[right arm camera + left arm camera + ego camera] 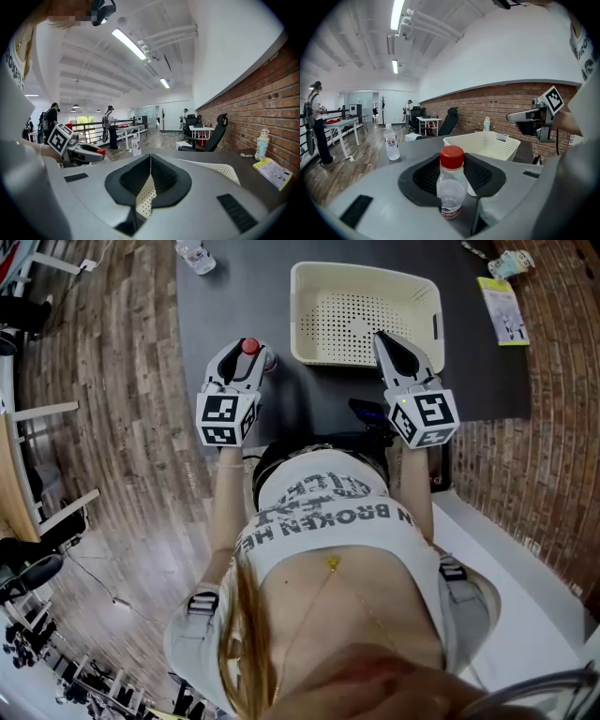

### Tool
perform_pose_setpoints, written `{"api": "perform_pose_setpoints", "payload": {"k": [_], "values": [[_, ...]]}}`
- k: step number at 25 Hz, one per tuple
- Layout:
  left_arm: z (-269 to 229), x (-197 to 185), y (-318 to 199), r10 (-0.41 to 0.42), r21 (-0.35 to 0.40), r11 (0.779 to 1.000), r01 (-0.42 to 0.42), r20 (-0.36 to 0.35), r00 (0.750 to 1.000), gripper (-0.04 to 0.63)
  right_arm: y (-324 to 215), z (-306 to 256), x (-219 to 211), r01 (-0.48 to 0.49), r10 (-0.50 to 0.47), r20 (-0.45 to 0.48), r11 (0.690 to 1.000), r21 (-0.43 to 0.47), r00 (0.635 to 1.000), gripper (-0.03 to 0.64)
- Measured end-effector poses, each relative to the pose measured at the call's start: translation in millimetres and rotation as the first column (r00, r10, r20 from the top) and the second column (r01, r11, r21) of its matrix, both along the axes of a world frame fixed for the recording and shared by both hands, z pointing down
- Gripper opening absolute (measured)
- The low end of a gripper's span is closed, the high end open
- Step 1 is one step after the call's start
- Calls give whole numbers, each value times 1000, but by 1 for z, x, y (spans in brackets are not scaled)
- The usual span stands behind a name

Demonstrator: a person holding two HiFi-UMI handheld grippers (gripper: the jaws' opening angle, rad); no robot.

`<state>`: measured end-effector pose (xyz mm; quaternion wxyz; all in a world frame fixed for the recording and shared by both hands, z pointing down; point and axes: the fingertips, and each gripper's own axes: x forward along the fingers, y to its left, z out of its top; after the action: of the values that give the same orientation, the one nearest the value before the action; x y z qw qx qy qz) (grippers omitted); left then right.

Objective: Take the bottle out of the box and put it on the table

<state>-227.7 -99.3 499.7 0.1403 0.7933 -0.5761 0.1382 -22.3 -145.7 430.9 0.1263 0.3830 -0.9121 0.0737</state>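
A small clear bottle with a red cap (pixel 249 346) stands upright between the jaws of my left gripper (pixel 247 356), which is shut on it. This is left of the cream perforated basket (pixel 310 282), over the dark table (pixel 234 296). In the left gripper view the bottle (pixel 451 187) fills the gap between the pads, with the basket (pixel 487 143) beyond to the right. Whether the bottle's base rests on the table is hidden. My right gripper (pixel 382 337) hovers over the basket's near right corner, shut with nothing in it (pixel 150 159). The inside of the basket looks empty.
A second clear bottle (pixel 195 255) stands at the table's far left corner. A yellow-green booklet (pixel 503 310) and a small figure (pixel 511 261) lie at the far right by the brick wall. A black device (pixel 370 413) sits at the table's near edge.
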Motion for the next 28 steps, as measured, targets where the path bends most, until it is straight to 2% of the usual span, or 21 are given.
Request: {"api": "perform_pose_setpoints", "payload": {"k": [15, 21, 25, 28], "values": [[2, 2, -1, 5, -1, 1000, -5, 1, 1000, 155, 0, 3, 1, 0, 0, -1, 1000, -4, 1000, 9], [0, 5, -4, 23, 6, 1000, -23, -28, 999, 156, -1, 3, 1, -2, 2, -2, 1000, -5, 1000, 9], [-2, 9, -4, 38, 5, 999, -38, -2, 999, 176, -1, 3, 2, -5, 5, -1, 1000, -4, 1000, 9], [-10, 7, -2, 18, 23, 1000, -19, 5, 1000, 180, 0, 4, 3, -7, 7, -2, 1000, -5, 1000, 9]]}}
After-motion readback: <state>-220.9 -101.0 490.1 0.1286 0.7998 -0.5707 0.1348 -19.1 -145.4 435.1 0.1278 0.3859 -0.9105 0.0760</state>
